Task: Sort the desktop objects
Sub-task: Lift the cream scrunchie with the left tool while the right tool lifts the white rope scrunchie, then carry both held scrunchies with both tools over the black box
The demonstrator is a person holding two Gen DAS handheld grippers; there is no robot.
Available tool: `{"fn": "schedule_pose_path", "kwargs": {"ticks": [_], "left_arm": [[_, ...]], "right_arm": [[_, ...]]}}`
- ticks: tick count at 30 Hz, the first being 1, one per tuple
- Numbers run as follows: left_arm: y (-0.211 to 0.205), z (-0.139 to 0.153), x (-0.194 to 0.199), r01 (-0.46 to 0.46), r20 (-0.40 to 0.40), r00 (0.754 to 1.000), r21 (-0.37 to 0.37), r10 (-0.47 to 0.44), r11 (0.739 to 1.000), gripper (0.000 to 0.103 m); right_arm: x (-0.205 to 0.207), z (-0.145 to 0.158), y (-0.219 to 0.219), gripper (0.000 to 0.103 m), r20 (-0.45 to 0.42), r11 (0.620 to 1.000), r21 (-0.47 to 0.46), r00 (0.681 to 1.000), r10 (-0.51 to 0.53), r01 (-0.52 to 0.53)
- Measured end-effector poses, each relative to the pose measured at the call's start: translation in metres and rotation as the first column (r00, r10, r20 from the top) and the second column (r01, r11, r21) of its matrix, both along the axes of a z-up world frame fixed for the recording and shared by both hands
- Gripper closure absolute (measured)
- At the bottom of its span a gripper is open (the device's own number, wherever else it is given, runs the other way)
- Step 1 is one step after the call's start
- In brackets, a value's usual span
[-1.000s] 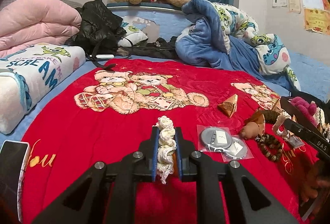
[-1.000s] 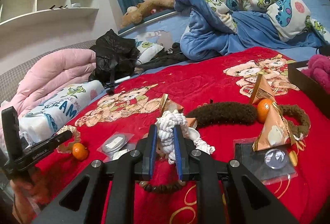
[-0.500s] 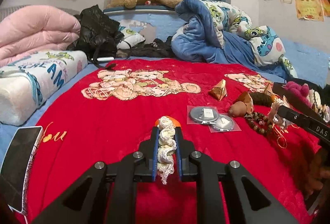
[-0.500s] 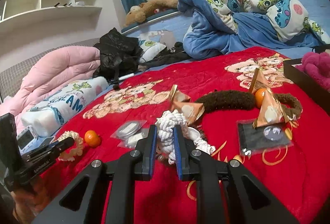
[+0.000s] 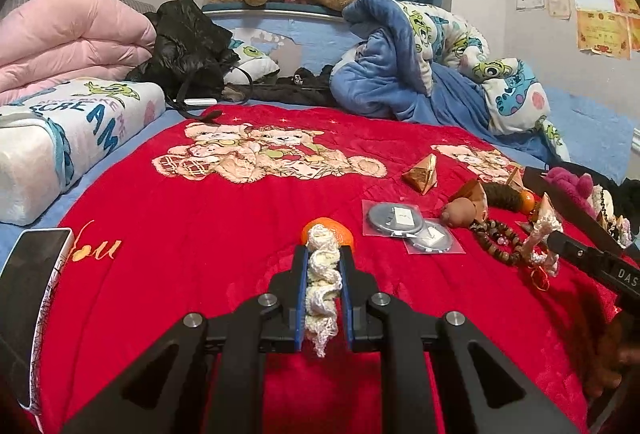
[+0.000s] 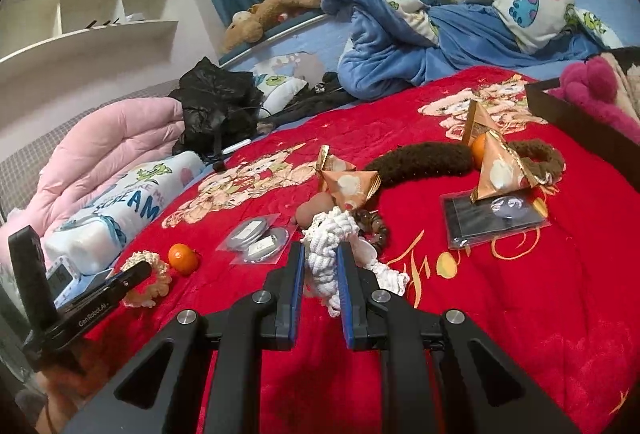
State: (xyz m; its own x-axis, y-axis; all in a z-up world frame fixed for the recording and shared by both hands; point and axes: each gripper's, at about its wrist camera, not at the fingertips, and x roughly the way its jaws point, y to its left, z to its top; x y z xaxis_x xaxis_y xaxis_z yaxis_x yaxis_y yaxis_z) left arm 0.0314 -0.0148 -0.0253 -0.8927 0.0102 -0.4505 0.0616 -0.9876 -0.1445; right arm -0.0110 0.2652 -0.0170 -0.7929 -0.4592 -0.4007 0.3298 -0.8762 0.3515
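- Tongs first: the left tongs (image 5: 323, 258) are clenched on a cream crochet scrunchie (image 5: 322, 282), which stands pinched between the blue pads.
- From the right wrist view, that same scrunchie (image 6: 146, 280) shows as a ring at the tip of the left tongs (image 6: 138, 274), resting low on the red blanket (image 6: 500, 314).
- The right tongs (image 6: 320, 254) are clenched on a white knitted band (image 6: 328, 238); its loose end trails onto the blanket to the right of the pads.
- A tangerine (image 5: 328, 230) lies just beyond the left tongs' tips, partly hidden by the scrunchie.
- Right of it, two round discs in clear bags (image 5: 412, 228) overlap on the blanket.
- A bead bracelet (image 5: 496, 238) lies further right, beside a brown figurine (image 5: 460, 212).
- Just past the right tongs, the beads (image 6: 372, 226) and the figurine (image 6: 316, 210) sit close behind the white band.
- Gold pyramid packets (image 6: 348, 186) lie beyond these; another packet (image 6: 500, 170) stands on a dark flat bag (image 6: 492, 218).
- A brown fuzzy band (image 6: 420, 162) curves between the packets, with a second tangerine (image 6: 478, 148) beside it.
- A dark box (image 6: 580, 122) at the right edge holds a magenta plush (image 6: 592, 86).
- A pink quilt (image 5: 68, 34), a printed pillow (image 5: 60, 130) and a blue duvet (image 5: 400, 74) ring the blanket on the bed.
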Motion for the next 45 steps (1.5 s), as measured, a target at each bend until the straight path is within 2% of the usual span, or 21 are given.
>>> {"fn": "schedule_pose_path", "kwargs": {"ticks": [5,17,23,25,29,35,38,45], "left_arm": [[-0.001,-0.002,-0.001,-0.002,0.011,1.0,0.007,0.002,1.0,0.088],[0.002,-0.002,-0.001,-0.028,0.013,1.0,-0.028,0.028,0.999,0.088],[0.001,-0.002,-0.005,-0.007,0.05,0.999,-0.018,0.008,1.0,0.088],[0.003,-0.003,-0.007,0.007,0.075,0.997,-0.027,-0.005,1.0,0.089],[0.016,0.003,0.004,0.059,0.063,0.997,-0.061,-0.055,0.996,0.089],[0.043,0.008,0.022,0.172,0.032,0.985,0.02,-0.172,0.985,0.089],[0.065,0.01,0.022,0.234,0.027,0.972,0.044,-0.235,0.971,0.089],[0.131,0.027,0.029,0.376,-0.005,0.927,0.029,-0.376,0.926,0.089]], "right_arm": [[-0.002,0.0,0.0,0.086,0.007,1.0,-0.003,1.0,0.004,-0.004],[-0.003,-0.001,0.002,0.086,0.011,0.999,-0.027,1.0,0.022,-0.021],[0.005,0.006,0.005,0.087,-0.012,1.0,-0.016,1.0,-0.007,0.007],[0.009,0.009,0.011,0.087,-0.019,0.999,-0.04,1.0,-0.025,0.025],[0.015,0.014,0.02,0.087,0.002,0.997,-0.052,0.999,-0.052,0.052],[0.035,0.032,0.033,0.087,-0.027,0.996,-0.047,0.997,-0.076,0.074],[0.046,0.039,0.045,0.087,-0.037,0.993,-0.032,0.993,-0.114,0.113],[0.08,0.049,0.103,0.087,-0.051,0.969,-0.033,0.968,-0.247,0.245]]}}
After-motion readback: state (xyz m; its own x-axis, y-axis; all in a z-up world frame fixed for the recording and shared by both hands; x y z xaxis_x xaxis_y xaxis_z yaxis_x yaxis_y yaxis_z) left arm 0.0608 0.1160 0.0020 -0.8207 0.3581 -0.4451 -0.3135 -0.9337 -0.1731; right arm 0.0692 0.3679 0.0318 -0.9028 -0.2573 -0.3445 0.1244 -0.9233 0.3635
